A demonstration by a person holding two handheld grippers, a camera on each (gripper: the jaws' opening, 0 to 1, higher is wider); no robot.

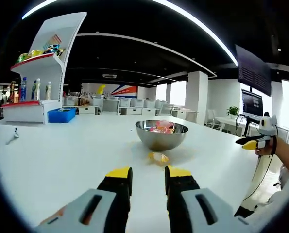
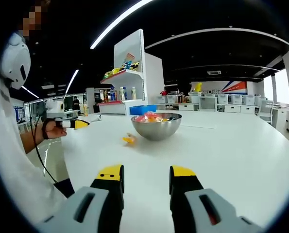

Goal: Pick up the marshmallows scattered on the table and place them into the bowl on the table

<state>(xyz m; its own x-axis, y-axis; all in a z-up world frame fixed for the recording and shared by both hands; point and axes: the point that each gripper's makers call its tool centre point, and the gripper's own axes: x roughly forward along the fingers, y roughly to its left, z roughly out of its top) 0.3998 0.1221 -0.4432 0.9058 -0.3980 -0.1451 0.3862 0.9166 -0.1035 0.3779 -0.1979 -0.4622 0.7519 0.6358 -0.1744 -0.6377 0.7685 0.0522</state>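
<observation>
A: Left gripper view first. What is hard to make out?
B: The sweets heaped in the bowl [image 1: 161,135] are a pink and orange blur, so I cannot count them. The bottles on the white shelf [image 1: 46,68] are too small to read, and so is the small object far left on the table [image 1: 52,160].
A: And the left gripper [image 1: 148,175]?
B: Its yellow-tipped jaws stand a little apart, with nothing between them, above bare tabletop. One yellow marshmallow [image 1: 158,158] lies on the table just in front of the bowl, beyond the jaw tips.
A: The right gripper view?
B: The right gripper [image 2: 146,175] is the same: jaws parted, holding nothing, touching nothing. The bowl [image 2: 156,125] sits mid-table, the marshmallow [image 2: 129,139] just beside it on its left. A person's hand at the table's left edge holds the left gripper [image 2: 75,124], its jaws too small to judge there
</observation>
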